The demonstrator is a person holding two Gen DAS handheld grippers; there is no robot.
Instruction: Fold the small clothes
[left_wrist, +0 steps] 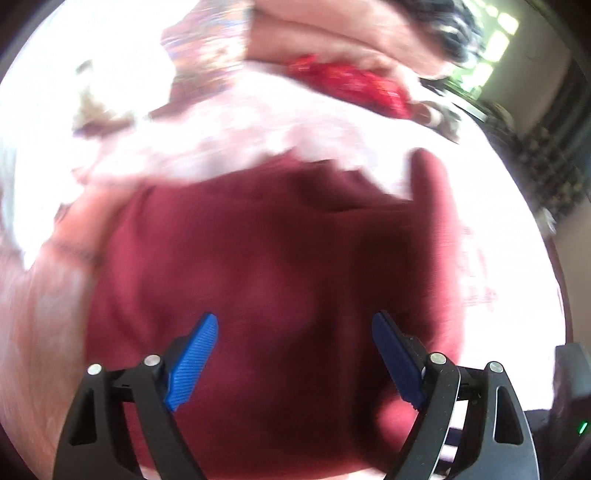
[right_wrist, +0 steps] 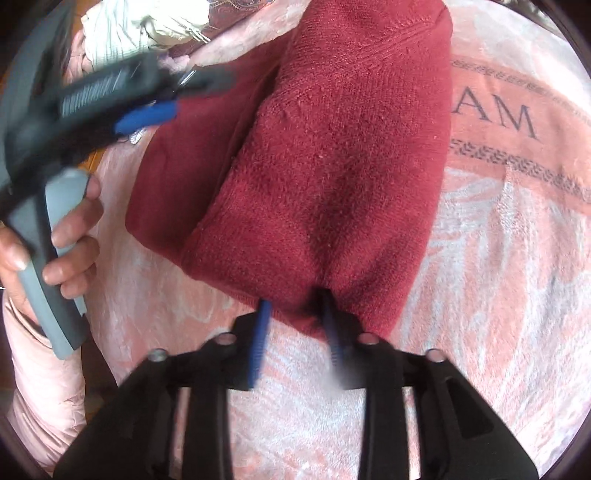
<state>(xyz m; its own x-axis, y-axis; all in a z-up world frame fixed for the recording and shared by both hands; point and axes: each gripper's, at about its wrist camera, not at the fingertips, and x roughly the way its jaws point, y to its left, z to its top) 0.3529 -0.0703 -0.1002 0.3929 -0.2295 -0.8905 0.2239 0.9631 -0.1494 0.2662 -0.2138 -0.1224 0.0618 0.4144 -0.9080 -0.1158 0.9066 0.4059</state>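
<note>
Maroon knitted garment (right_wrist: 332,166) lies on a pink patterned blanket (right_wrist: 498,258), cream cloth (right_wrist: 122,33) beyond. Right gripper (right_wrist: 295,306) pinches its near hem; left gripper (left_wrist: 295,325) hangs spread, empty.

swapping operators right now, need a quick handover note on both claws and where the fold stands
Left claw: open, empty, above the dark red knitted garment.
Right claw: fingers at the garment's near edge with cloth between them; a firm pinch cannot be confirmed.
Garment lies on the pink patterned blanket, one side already folded over lengthwise.
Cream striped cloth and bright red cloth wait at the far side.
Left: finish folding the red piece, then the others.
</note>
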